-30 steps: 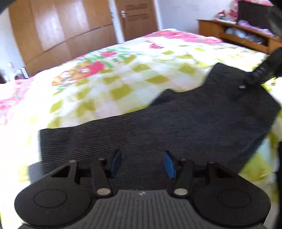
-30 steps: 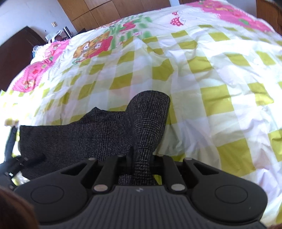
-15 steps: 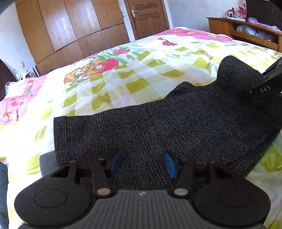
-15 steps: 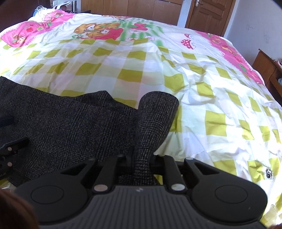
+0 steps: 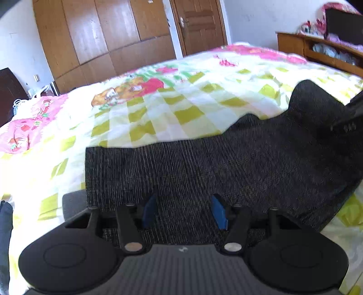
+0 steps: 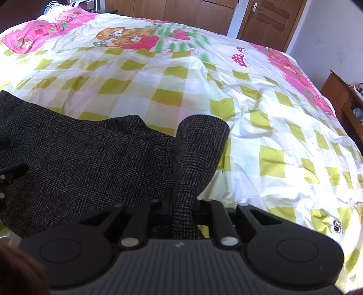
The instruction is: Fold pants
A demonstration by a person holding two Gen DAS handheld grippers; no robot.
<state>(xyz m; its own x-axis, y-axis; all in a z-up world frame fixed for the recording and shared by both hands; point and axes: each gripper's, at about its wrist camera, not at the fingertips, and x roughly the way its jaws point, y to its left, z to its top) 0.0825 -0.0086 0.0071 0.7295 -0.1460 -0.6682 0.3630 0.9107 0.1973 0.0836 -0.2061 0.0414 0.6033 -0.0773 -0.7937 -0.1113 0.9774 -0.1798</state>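
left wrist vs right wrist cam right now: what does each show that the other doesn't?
Only the left wrist view: the left gripper with jaws open over the pants, nothing between its blue pads; the wooden wardrobe; the squared end of the pants at the picture's left.

Only the right wrist view: the right gripper shut on a bunched fold of fabric; the mushroom print on the bedspread.

Both: the dark checked pants lying on the yellow-checked bedspread, and the brown door.

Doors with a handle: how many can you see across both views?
1. The door stands behind the bed, right of the wardrobe; others may be out of view.
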